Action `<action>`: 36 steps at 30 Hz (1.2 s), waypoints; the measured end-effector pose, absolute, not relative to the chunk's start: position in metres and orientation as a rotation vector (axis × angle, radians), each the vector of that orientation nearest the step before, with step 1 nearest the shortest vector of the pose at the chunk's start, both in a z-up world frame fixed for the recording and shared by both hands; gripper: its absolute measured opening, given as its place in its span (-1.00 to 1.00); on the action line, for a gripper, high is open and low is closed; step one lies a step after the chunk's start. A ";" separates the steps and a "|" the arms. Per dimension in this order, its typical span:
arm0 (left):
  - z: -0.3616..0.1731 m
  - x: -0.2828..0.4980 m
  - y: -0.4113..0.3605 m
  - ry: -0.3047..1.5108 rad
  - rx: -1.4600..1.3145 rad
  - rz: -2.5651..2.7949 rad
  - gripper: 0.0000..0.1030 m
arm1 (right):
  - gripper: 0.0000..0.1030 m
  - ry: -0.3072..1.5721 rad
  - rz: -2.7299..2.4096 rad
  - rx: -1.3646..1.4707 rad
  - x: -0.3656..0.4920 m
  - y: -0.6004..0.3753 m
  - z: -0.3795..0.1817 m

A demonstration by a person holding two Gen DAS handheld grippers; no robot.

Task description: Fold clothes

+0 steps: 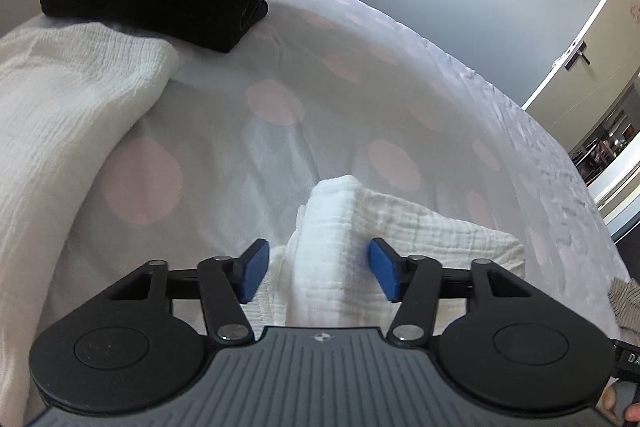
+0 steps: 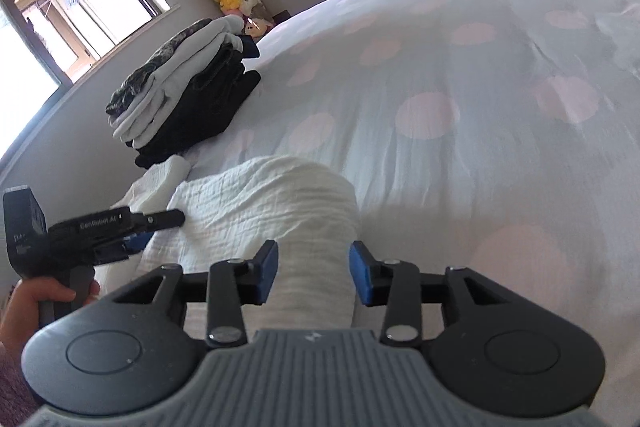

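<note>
White muslin garment (image 2: 264,203) lies half-folded on the bed (image 2: 460,87), on the near side of the folded stack (image 2: 180,95), close enough to be added to it once done. Left tool (image 1: 314,269) and right tool (image 2: 313,273) each straddle a raised fold, pads off the cloth, so both look released, probably letting the fold settle.
</note>
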State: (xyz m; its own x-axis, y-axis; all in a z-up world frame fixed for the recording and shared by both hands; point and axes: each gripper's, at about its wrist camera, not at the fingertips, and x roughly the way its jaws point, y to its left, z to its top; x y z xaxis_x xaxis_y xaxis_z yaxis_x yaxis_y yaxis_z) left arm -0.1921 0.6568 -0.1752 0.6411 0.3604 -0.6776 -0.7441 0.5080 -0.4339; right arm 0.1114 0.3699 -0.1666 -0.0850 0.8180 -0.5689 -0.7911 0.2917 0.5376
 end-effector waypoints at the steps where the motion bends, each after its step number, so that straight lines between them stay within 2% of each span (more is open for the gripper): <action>1: -0.177 -0.192 0.658 0.536 -0.805 0.691 -0.33 | -0.14 0.996 1.336 0.065 0.117 0.373 -0.171; 2: -0.177 -0.191 0.659 0.519 -0.822 0.675 -0.53 | -0.13 1.018 1.333 0.096 0.122 0.375 -0.175; 4: -0.170 -0.187 0.654 0.489 -0.771 0.666 -0.74 | -0.06 1.071 1.325 0.153 0.131 0.377 -0.184; 5: -0.162 -0.185 0.649 0.472 -0.724 0.665 -0.77 | -0.06 1.095 1.313 0.180 0.136 0.378 -0.188; 9: -0.132 -0.186 0.629 0.372 -0.578 0.664 -0.80 | -0.05 1.138 1.291 0.263 0.145 0.379 -0.194; 12: -0.128 -0.193 0.627 0.355 -0.539 0.727 -0.81 | -0.04 1.123 1.312 0.265 0.141 0.386 -0.187; 18: -0.160 -0.204 0.651 0.446 -0.628 0.824 -0.81 | -0.06 0.998 1.332 0.107 0.120 0.426 -0.171; 21: -0.177 -0.200 0.655 0.504 -0.647 0.843 -0.81 | -0.22 0.993 1.299 0.026 0.113 0.453 -0.176; 28: -0.201 -0.198 0.660 0.577 -0.679 0.854 -0.72 | -0.27 1.041 1.271 -0.103 0.112 0.486 -0.204; 34: -0.191 -0.199 0.658 0.591 -0.691 0.882 -0.45 | -0.28 1.061 1.260 -0.097 0.114 0.485 -0.206; 36: -0.178 -0.206 0.656 0.570 -0.693 0.876 -0.19 | -0.21 1.065 1.260 -0.074 0.115 0.478 -0.199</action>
